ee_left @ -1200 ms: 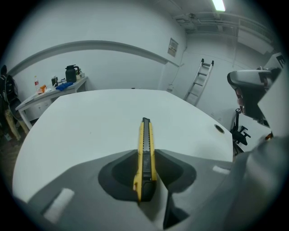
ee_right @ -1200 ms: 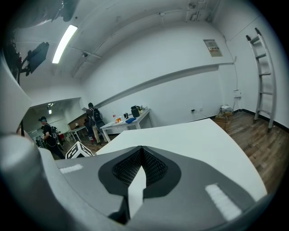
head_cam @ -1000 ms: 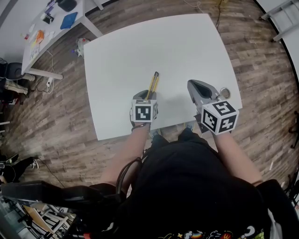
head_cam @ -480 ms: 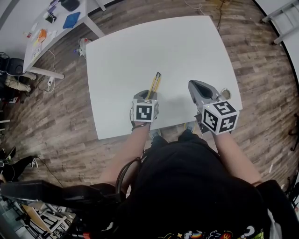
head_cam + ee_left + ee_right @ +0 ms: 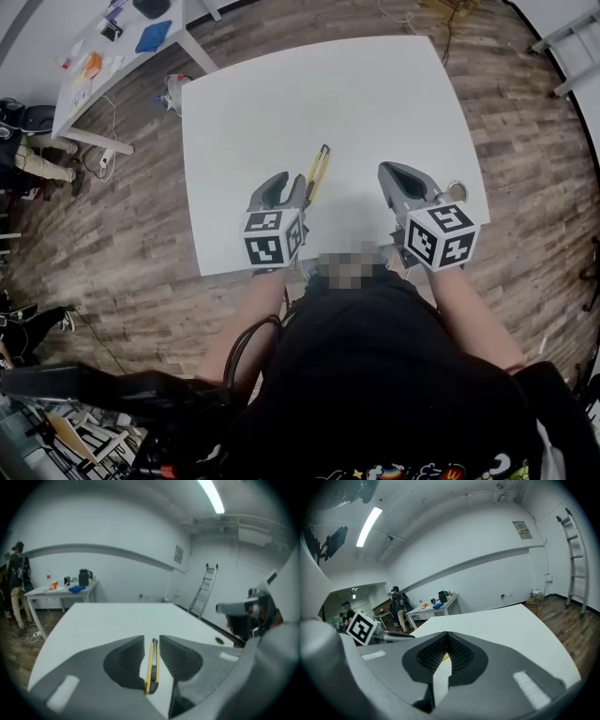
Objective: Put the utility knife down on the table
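Since 0.5 s ago the left hand-held gripper (image 5: 283, 186) has let go of the utility knife (image 5: 318, 174) and shifted toward lower left of the head view. Its jaws, then shut on the knife, are now spread.

Utility knife: yellow and black, lying flat on the white bench (image 5: 375, 94), approx centre of frame, long axis pointing up and slightly right. In the head view it sits just beside the gripper's right-hand jaw. In the left gripper view it shows btw the two jaws w/ a clear gap each side, neither jaw touching it.

Left marker cube (image 5: 270, 237) is at the bench's near edge, above the person's forearm.

Right hand-held gripper (image 5: 401, 174): right of the knife, well apart from it, over the bench near its lower right corner. Right gripper view shows its jaw tips pressed together, w/ a slit of white bench below them. Its marker cube (image 5: 441, 234) hangs past the bench edge.

Small round object (image 5: 455, 190) sits at the bench's right edge, just beside that gripper.

Wood floor (image 5: 122, 234) surrounds the bench. Upper left of frame: a second white table (image 5: 112, 70) w/ small items on it. Ladder (image 5: 205, 588) stands against the wall in the left gripper view.
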Action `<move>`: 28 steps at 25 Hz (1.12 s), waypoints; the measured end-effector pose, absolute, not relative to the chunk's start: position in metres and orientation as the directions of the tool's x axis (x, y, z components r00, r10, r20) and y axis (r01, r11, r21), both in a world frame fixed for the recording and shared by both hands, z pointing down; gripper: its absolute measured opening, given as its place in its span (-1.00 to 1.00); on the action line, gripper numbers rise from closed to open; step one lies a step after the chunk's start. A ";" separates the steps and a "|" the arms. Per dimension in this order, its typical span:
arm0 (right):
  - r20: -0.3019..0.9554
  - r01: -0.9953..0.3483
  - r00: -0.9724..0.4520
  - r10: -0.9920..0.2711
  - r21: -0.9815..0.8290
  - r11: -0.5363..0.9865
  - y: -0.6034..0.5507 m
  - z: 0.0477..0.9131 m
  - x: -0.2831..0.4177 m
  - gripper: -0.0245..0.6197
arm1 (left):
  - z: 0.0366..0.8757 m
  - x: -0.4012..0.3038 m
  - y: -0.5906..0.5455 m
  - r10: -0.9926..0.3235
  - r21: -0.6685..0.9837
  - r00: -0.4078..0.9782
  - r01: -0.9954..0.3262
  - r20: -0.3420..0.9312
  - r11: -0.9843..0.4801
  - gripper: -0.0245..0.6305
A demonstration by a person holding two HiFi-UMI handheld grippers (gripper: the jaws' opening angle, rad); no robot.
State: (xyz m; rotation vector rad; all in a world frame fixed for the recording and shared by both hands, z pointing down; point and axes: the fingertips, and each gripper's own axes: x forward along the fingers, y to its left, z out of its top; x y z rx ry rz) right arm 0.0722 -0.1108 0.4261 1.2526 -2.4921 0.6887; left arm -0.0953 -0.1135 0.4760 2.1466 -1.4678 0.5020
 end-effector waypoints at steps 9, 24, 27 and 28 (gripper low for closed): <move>0.399 -0.794 -0.603 -0.691 -0.220 0.567 -0.107 0.409 0.054 -0.85 | 0.371 -0.147 -0.082 -0.942 0.118 0.229 -0.972 0.245 -0.205 -0.93; 0.380 -0.780 -0.617 -0.689 -0.178 0.600 -0.099 0.397 0.039 -0.85 | 0.365 -0.145 -0.070 -0.934 0.141 0.262 -0.962 0.245 -0.233 -0.93; 0.378 -0.781 -0.616 -0.691 -0.183 0.597 -0.097 0.398 0.036 -0.85 | 0.370 -0.149 -0.067 -0.930 0.154 0.262 -0.961 0.258 -0.228 -0.93; 0.379 -0.782 -0.615 -0.691 -0.184 0.595 -0.096 0.399 0.035 -0.85 | 0.371 -0.151 -0.066 -0.929 0.154 0.262 -0.961 0.262 -0.228 -0.93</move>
